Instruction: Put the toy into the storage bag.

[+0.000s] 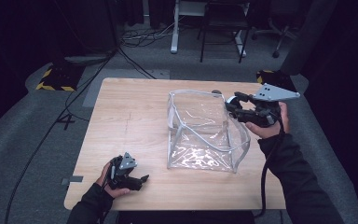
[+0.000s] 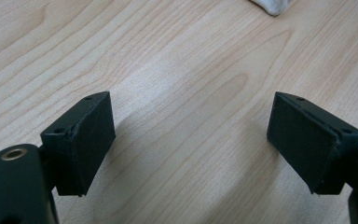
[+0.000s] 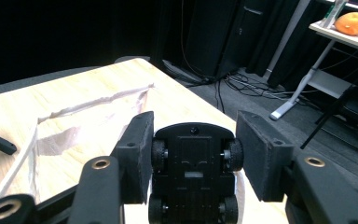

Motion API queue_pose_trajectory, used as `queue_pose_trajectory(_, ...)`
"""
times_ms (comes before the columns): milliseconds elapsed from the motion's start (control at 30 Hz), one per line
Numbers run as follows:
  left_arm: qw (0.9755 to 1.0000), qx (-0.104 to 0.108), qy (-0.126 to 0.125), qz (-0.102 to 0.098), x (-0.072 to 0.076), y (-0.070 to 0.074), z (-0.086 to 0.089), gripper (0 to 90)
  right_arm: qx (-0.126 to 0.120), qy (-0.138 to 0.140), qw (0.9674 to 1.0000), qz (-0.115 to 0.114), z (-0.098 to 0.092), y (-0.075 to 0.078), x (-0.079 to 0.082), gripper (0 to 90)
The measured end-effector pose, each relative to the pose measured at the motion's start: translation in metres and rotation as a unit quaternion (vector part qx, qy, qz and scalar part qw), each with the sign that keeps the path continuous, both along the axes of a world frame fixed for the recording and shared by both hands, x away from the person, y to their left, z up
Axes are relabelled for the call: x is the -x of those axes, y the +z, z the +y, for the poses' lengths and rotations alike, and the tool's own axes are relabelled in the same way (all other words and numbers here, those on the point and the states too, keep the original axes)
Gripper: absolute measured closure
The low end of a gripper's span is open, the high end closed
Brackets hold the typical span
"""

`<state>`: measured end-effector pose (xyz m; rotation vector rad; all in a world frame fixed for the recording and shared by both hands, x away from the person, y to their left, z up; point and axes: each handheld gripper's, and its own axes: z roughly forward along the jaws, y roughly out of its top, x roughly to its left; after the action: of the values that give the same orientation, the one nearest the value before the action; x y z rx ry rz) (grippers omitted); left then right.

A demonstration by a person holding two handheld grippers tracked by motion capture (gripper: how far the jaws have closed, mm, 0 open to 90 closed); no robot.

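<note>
Toy car about to go in the clear bag

Right gripper (image 3: 193,154) is clamped on the toy car (image 3: 193,172), underside up, right at the clear bag's (image 1: 205,135) far-right rim; left gripper (image 1: 137,179) sits empty, jaws apart, near the bag's front-left corner. Floppy rim could snag the car or fold shut. No readable writing anywhere.

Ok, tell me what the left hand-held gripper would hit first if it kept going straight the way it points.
Probably the clear plastic bag. The left hand-held gripper, jaws open and empty, points along the bare table toward the bag's near corner, though depth is hard to judge.
</note>
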<state>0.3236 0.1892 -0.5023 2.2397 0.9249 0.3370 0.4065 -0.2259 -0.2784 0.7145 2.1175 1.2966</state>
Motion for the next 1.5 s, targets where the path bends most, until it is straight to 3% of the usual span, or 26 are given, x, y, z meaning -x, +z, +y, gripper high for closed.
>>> queue_pose_trajectory(1000,1.0,0.001,0.0,0.0,0.0,0.0,0.0,15.4,0.031,0.031,0.9986,0.027,0.043,-0.012,-0.022,48.9)
queue_pose_trajectory(1500,1.0,0.0,0.0,0.0,0.0,0.0,0.0,15.4,0.08,0.037,0.9947,0.054,0.055,-0.019,-0.031,48.8)
